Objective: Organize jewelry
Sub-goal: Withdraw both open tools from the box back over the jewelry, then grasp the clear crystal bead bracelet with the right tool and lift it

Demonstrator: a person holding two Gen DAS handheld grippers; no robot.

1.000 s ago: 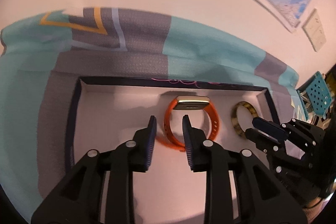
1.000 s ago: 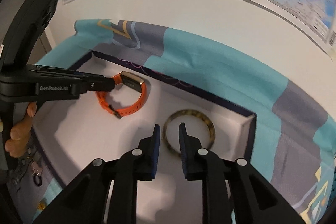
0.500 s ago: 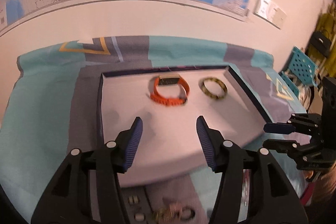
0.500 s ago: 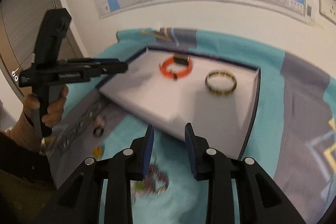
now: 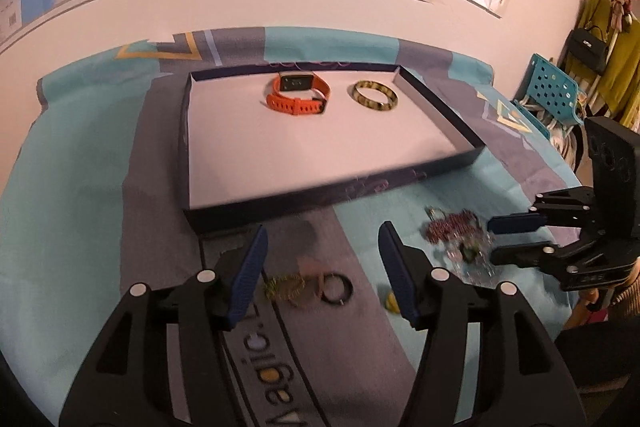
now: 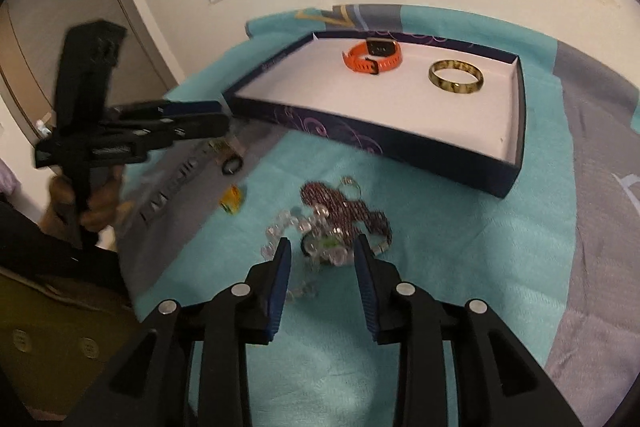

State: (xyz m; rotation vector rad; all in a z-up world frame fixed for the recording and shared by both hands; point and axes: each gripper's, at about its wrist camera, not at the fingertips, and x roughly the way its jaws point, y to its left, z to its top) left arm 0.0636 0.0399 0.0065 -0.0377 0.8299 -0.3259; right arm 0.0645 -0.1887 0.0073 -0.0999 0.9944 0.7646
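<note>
A dark blue tray (image 5: 332, 193) (image 6: 376, 143) with a white floor holds an orange watch (image 5: 298, 94) (image 6: 372, 57) and a mottled bangle (image 5: 375, 95) (image 6: 456, 77) at its far side. My left gripper (image 5: 322, 267) is open above a small greenish chain (image 5: 284, 287) and a black ring (image 5: 336, 289) on the cloth in front of the tray. My right gripper (image 6: 323, 267) is open just over a heap of dark red beads (image 6: 344, 207) and clear beads (image 6: 288, 227). The same heap shows in the left wrist view (image 5: 452, 225).
A small yellow piece (image 6: 231, 203) (image 5: 392, 303) lies on the teal and grey cloth (image 6: 440, 267). A wall with a map stands behind the table. A blue perforated chair (image 5: 552, 87) stands at the right.
Both grippers have pulled back out of the tray and opened wider. They now hover over the loose jewelry on the cloth in front of the tray. Watch and bangle stay in the tray.
</note>
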